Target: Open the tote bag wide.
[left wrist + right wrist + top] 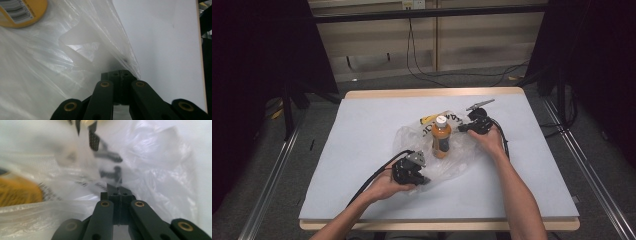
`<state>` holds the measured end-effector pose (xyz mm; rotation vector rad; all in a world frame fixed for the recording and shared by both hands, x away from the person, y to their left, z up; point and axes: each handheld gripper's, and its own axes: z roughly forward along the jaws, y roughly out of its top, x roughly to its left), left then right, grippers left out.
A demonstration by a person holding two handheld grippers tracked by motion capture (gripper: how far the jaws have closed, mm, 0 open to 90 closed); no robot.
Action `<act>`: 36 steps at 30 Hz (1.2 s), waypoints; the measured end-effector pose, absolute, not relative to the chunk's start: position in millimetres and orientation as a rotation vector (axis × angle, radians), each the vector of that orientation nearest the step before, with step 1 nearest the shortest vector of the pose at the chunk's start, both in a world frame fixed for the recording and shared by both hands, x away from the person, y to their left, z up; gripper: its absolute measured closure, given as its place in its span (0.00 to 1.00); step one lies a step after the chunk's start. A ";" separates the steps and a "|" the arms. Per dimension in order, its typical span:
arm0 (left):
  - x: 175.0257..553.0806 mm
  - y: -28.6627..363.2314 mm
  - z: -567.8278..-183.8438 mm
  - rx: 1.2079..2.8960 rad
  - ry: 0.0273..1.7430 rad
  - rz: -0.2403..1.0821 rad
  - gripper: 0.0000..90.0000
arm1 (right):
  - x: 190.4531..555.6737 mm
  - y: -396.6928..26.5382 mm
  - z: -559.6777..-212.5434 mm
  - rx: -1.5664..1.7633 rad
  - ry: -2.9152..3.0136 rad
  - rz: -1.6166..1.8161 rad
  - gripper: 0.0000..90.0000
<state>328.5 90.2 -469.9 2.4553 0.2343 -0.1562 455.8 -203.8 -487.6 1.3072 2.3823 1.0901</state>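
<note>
The bottle [441, 137] is showing orange with a white cap. The plastic bag [412, 142] is looking clear, with yellow and black print. The table [362, 130] is looking pale grey. Both grippers are looking black.

Grey-topped table [362, 150] with wood edge, grey floor [377, 82], pale panelled wall [482, 37], black cables [422, 70], dark curtains [252, 75] both sides.

This looks like a lab or recording studio rather than anyone's home. A single work table [362, 150] with a pale grey mat over a wooden top stands on grey carpet, flanked by black curtains [257, 60] and metal floor rails [272, 175]. Loose cables [422, 70] run from a wall socket [412, 4] down across plain beige panelling behind.
</note>
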 end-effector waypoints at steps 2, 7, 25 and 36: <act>327.9 92.0 -469.9 2.455 0.229 -0.153 1.00 | 456.2 -204.2 -487.6 1.314 2.360 1.075 1.00; 331.1 96.0 -464.8 2.423 0.256 -0.148 1.00 | 448.8 -203.1 -482.9 1.295 2.361 1.149 1.00; 386.1 88.8 -425.5 2.304 0.447 -0.024 1.00 | 408.3 -183.1 -454.8 1.098 2.487 1.303 1.00; 422.0 96.8 -472.6 2.383 0.649 -0.042 1.00 | 394.7 -197.3 -481.2 1.049 2.628 1.103 1.00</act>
